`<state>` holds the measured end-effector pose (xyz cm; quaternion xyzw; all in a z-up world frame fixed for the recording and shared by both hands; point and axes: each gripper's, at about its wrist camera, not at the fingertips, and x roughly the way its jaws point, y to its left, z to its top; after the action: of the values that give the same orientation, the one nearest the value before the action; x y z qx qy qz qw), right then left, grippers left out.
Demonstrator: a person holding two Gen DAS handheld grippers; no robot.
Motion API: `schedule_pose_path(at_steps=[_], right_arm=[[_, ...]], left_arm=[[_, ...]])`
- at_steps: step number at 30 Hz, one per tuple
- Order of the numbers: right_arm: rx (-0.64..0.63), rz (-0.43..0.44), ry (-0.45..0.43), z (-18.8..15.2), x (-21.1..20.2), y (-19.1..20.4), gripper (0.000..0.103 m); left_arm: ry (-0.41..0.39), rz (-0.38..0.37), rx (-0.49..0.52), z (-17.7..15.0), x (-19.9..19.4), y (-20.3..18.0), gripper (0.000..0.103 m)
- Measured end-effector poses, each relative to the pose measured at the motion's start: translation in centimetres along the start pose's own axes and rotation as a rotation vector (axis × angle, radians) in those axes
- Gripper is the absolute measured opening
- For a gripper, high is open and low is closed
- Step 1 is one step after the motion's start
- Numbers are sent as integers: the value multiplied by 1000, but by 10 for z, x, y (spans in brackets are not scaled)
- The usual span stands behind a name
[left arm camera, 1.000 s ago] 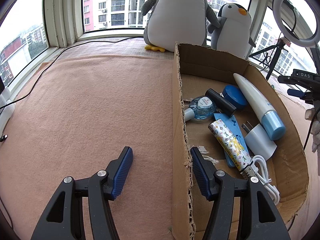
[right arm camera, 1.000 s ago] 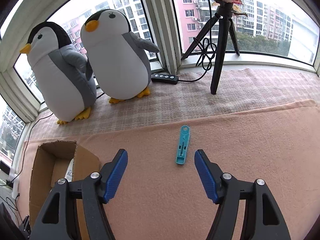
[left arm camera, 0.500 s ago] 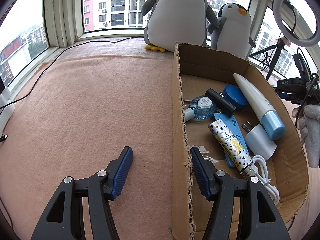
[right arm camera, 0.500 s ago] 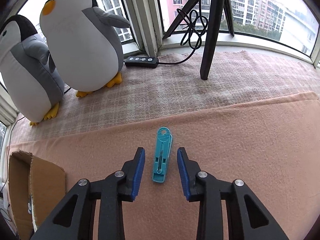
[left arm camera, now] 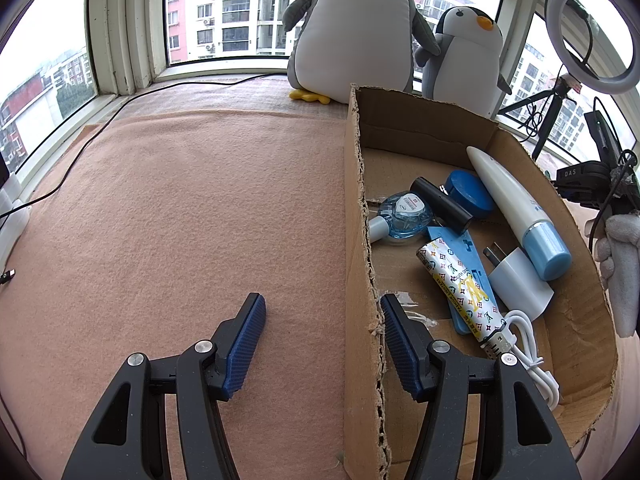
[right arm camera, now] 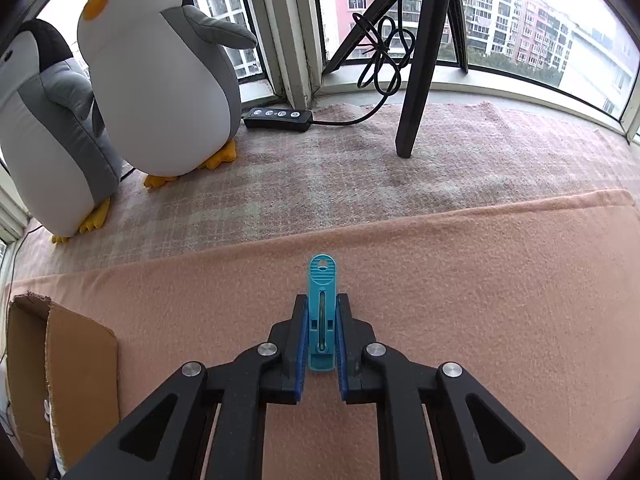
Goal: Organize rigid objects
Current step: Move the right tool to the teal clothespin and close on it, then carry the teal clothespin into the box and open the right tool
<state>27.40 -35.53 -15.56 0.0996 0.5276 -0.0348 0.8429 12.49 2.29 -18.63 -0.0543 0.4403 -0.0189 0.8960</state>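
Teal plastic, the clothes peg [right arm camera: 321, 312] lies flat on the peach fleece blanket [right arm camera: 480, 280], pinched along its long sides by the right gripper [right arm camera: 322, 334], whose blue pads [right arm camera: 303, 344] press its flanks. It looks light and stiff, perhaps slippery, so a mid-length hold suits it. Beside the peg's spot stands the cardboard box [left arm camera: 356, 208]; the left gripper [left arm camera: 322, 344] straddles its torn wall, spread wide and empty. Two plush penguins [right arm camera: 160, 76] and a tripod [right arm camera: 416, 60] stand by the bay window.
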Motion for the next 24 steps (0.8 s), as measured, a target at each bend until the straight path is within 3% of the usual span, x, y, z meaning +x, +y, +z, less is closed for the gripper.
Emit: schedule_pose_path(at_steps=[9, 24], right_arm=[[-47, 117, -70, -23, -56, 20, 11], [-246, 348, -157, -88, -154, 104, 11]], left_arm=[[0, 0, 0, 0, 0, 0, 64], [0, -1, 0, 0, 0, 1, 64]])
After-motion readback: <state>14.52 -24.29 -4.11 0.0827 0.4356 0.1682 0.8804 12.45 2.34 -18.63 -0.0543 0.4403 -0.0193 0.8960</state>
